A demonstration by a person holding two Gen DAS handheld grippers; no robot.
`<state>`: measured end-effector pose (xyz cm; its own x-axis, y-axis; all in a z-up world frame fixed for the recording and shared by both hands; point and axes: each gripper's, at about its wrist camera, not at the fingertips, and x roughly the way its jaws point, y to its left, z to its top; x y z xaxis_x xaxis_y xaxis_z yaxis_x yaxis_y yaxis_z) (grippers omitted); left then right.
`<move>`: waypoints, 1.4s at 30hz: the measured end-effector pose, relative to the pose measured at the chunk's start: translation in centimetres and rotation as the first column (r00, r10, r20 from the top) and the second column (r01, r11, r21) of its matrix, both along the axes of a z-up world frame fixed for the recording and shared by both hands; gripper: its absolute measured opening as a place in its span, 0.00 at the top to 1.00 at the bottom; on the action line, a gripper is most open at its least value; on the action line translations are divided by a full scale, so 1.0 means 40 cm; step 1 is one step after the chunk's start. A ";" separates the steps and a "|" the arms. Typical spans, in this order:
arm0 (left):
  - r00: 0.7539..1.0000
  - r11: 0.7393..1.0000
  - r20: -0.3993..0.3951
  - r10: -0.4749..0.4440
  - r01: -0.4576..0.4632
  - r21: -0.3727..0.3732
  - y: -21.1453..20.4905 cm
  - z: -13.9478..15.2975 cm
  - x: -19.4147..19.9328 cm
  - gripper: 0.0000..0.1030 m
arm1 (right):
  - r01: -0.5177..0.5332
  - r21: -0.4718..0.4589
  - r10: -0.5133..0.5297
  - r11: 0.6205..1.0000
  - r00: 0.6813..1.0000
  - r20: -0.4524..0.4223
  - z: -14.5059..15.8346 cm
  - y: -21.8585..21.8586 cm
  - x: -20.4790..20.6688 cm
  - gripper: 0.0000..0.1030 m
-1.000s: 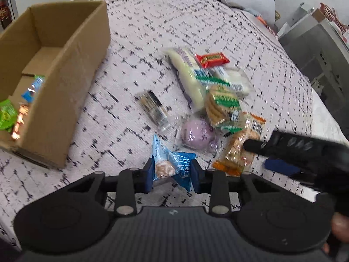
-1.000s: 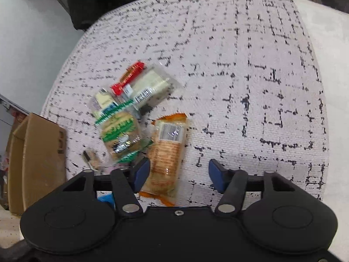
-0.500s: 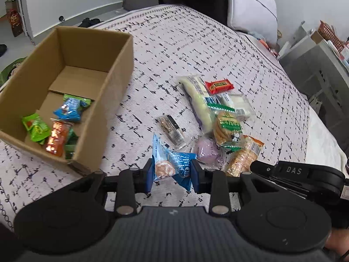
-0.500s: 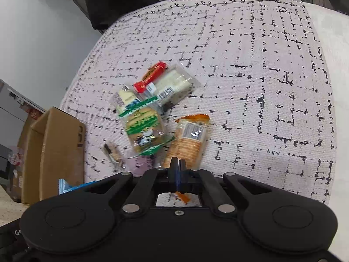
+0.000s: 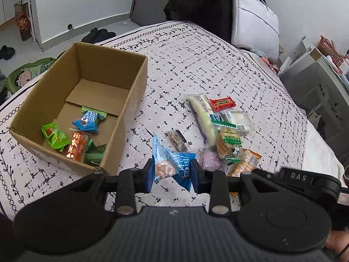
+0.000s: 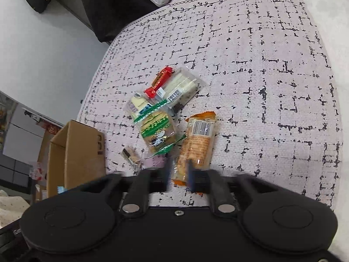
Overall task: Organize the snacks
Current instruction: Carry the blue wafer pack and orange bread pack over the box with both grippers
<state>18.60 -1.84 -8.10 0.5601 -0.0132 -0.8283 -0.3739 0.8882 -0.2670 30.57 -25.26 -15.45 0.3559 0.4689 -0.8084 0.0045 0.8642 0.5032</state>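
My left gripper (image 5: 172,172) is shut on a blue snack packet (image 5: 174,164) and holds it above the bed, right of the open cardboard box (image 5: 130,100). Green (image 5: 55,135), blue (image 5: 89,122) and orange (image 5: 76,146) packets lie in the box. A loose pile lies on the cover: a red bar (image 5: 222,103), a green biscuit pack (image 5: 229,142), a purple round snack (image 5: 209,160), a small dark bar (image 5: 177,140) and an orange packet (image 6: 198,144). My right gripper (image 6: 177,172) is blurred, its jaws partly apart, and the orange packet's near end lies between them.
The patterned bed cover (image 5: 196,65) stretches far beyond the pile. A white pillow (image 5: 255,21) leans at the head. A grey cabinet (image 5: 316,76) stands past the right edge. Floor with shoes (image 5: 98,35) lies beyond the box, also seen at the left (image 6: 76,152).
The left gripper rose with the blue packet, bringing the whole box into view. The right gripper's jaws went from wide open to fully shut, and now stand partly apart.
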 end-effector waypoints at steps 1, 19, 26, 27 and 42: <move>1.000 1.000 -0.002 0.001 -0.001 -0.002 0.002 -0.002 0.001 0.68 | -0.001 -0.013 0.002 1.000 1.000 0.005 -0.003 0.006 0.002 0.51; 0.999 0.999 -0.038 0.038 -0.038 0.006 0.057 -0.040 0.024 0.68 | -0.121 -0.291 0.132 0.949 0.991 0.020 -0.080 0.119 0.035 0.60; 1.000 1.000 -0.002 0.024 -0.024 0.013 0.050 -0.005 0.021 0.68 | -0.048 -0.270 0.059 0.962 0.998 0.032 -0.051 0.083 0.032 0.64; 1.000 1.000 0.000 0.024 -0.024 0.015 0.051 -0.001 0.018 0.68 | -0.045 -0.253 0.056 0.966 0.998 0.038 -0.044 0.080 0.029 0.64; 0.995 0.995 0.054 0.082 -0.084 0.053 0.119 0.079 -0.021 0.68 | -0.097 -0.089 0.116 0.991 0.965 0.234 0.129 0.126 -0.033 0.64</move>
